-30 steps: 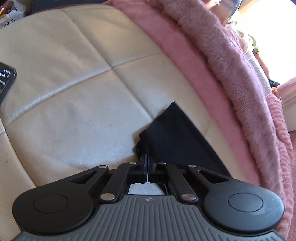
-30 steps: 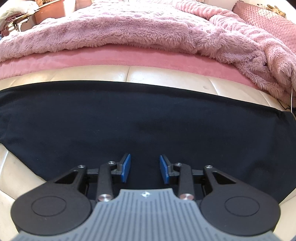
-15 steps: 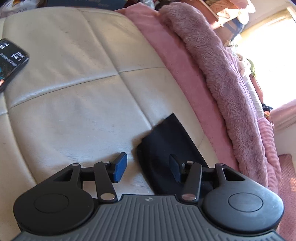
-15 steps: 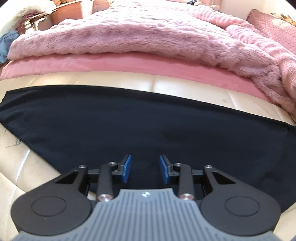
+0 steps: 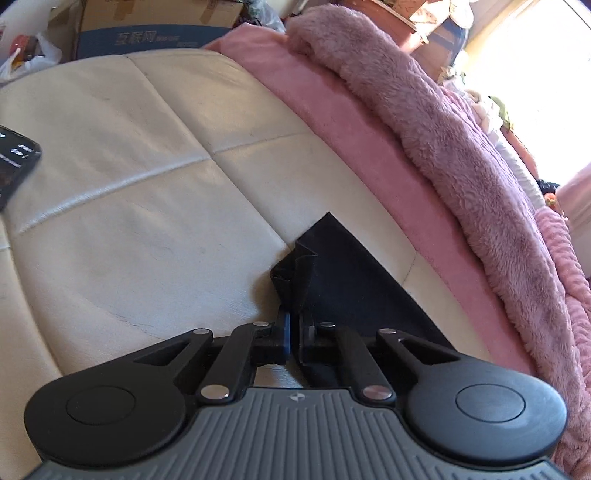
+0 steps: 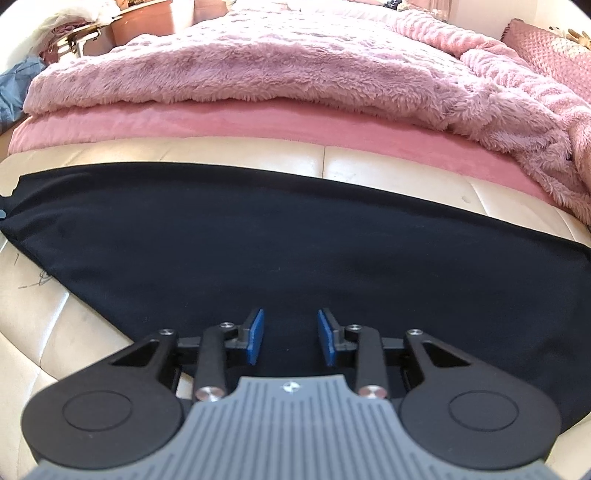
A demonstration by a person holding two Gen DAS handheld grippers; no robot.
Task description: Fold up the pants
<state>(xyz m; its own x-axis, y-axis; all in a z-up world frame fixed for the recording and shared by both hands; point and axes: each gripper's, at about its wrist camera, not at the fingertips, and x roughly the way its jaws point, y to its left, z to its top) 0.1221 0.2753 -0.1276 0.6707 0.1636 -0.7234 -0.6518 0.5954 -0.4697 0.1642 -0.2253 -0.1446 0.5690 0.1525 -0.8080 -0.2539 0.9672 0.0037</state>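
Cream leather cushion surface (image 5: 155, 206), stitched into panels, fine scuffs and dark marks visible; the same surface shows in the right wrist view (image 6: 44, 332) with scribble-like marks near its left edge. Pink sheet (image 5: 354, 125) lies along the cushion's far edge. Fluffy mauve-pink blanket (image 6: 280, 70) sits bunched on top of the sheet. Dark phone (image 5: 13, 166), screen lit, rests on the cushion at the left frame edge, partly cut off. Cardboard box (image 5: 147, 33) with a blue printed band stands beyond the cushion. Terracotta-coloured pot (image 6: 142, 22) stands behind the blanket, upper left.
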